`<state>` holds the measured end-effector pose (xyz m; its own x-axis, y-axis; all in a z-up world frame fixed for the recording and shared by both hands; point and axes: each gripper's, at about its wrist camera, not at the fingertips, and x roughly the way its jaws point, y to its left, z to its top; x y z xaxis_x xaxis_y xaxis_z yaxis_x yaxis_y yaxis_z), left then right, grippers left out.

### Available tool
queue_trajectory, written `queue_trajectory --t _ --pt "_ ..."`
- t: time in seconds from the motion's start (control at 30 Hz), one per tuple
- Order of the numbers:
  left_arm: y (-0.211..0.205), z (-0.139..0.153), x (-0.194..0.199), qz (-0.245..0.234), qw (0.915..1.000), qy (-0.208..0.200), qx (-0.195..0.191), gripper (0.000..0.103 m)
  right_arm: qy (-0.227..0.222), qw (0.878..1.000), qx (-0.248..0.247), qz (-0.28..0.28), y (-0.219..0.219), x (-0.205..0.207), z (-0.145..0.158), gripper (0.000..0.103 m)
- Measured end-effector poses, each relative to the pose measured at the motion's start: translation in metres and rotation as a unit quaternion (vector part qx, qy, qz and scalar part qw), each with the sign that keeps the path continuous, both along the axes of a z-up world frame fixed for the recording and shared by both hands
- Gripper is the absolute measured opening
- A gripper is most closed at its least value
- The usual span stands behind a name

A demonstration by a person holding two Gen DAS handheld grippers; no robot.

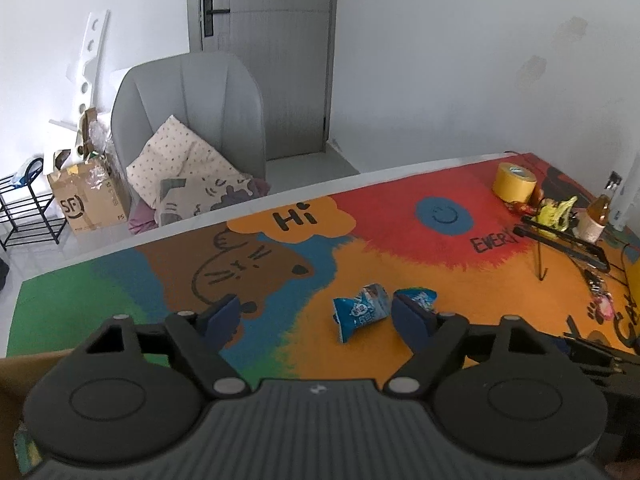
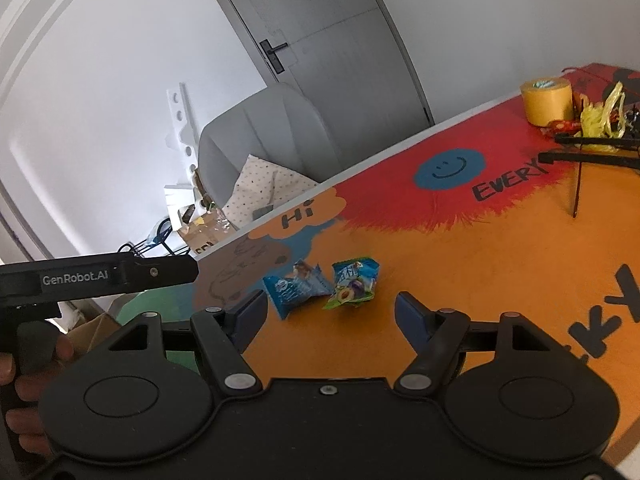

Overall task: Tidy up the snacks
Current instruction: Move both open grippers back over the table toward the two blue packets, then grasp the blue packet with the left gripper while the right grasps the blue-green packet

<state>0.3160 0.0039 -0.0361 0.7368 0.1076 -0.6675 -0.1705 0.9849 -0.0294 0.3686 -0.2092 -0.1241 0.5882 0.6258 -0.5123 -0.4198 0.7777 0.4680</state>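
Bright cartoon-printed matting in orange, red, blue and green covers the tabletop, and just ahead of both hand-held tools lie two small crinkled foil snack packets side by side, close enough that they may touch: a blue pouch and a blue-and-green pouch with a fruit picture. Seen from the left gripper, the blue pouch sits between its dark blue fingertips, nearer the right-hand one, and the second packet lies partly hidden just behind that right fingertip. Its jaws stand wide apart and hold nothing. The right gripper is likewise spread wide and empty, both packets lying just beyond its tips and a little left of centre. Picking one up looks like the step in hand; it would go best by taking a single packet at a time, centring it between the pads and closing on the puffed middle rather than a slippery crimped edge. Farther off to the right stand a yellow roll of tape and a black wire tray on thin legs holding crumpled yellow wrappers, probably where the snacks belong.
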Motion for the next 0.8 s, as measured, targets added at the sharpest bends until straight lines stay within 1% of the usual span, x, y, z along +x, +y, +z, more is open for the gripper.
queue_trajectory --t 0.07,0.23,0.3,0.4,0.43,0.5,0.57,0.6,0.63,0.67,0.7,0.8 --pt "0.000 -0.005 0.008 0.003 0.9999 0.010 -0.003 0.075 0.006 1.000 0.001 0.000 0.002 0.006 -0.005 0.071" --pt "0.001 -0.020 0.030 0.016 0.9991 0.036 -0.017 0.070 0.021 1.000 0.000 0.007 0.011 0.020 -0.018 0.069" --pt "0.001 -0.025 0.037 0.016 0.9986 0.042 -0.027 0.070 0.023 1.000 0.000 0.005 0.014 0.026 -0.022 0.069" --pt "-0.001 -0.033 0.047 0.022 0.9980 0.052 -0.027 0.070 0.027 1.000 -0.005 0.002 0.019 0.036 -0.028 0.067" --pt "0.000 -0.037 0.050 0.026 0.9975 0.055 -0.037 0.070 0.027 1.000 -0.008 0.004 0.022 0.039 -0.031 0.064" --pt "0.001 -0.042 0.054 0.032 0.9965 0.057 -0.052 0.070 0.030 0.999 -0.014 0.006 0.027 0.045 -0.034 0.063" --pt "0.004 -0.047 0.057 0.045 0.9950 0.058 -0.068 0.070 0.036 0.999 -0.017 0.007 0.030 0.049 -0.040 0.055" --pt "0.005 -0.048 0.058 0.048 0.9943 0.058 -0.077 0.070 0.038 0.999 -0.018 0.008 0.032 0.051 -0.042 0.054" --pt "0.004 -0.050 0.059 0.049 0.9939 0.057 -0.081 0.070 0.030 0.999 -0.018 0.006 0.033 0.051 -0.043 0.046" --pt "0.003 -0.051 0.060 0.051 0.9938 0.056 -0.081 0.070 0.027 0.999 -0.024 0.010 0.036 0.051 -0.044 0.033" --pt "0.002 -0.053 0.060 0.055 0.9936 0.054 -0.082 0.070 0.026 0.999 -0.028 0.012 0.037 0.052 -0.045 0.028" --pt "0.005 -0.059 0.061 0.075 0.9907 0.052 -0.101 0.070 0.034 0.999 -0.020 0.020 0.035 0.050 -0.045 0.024"
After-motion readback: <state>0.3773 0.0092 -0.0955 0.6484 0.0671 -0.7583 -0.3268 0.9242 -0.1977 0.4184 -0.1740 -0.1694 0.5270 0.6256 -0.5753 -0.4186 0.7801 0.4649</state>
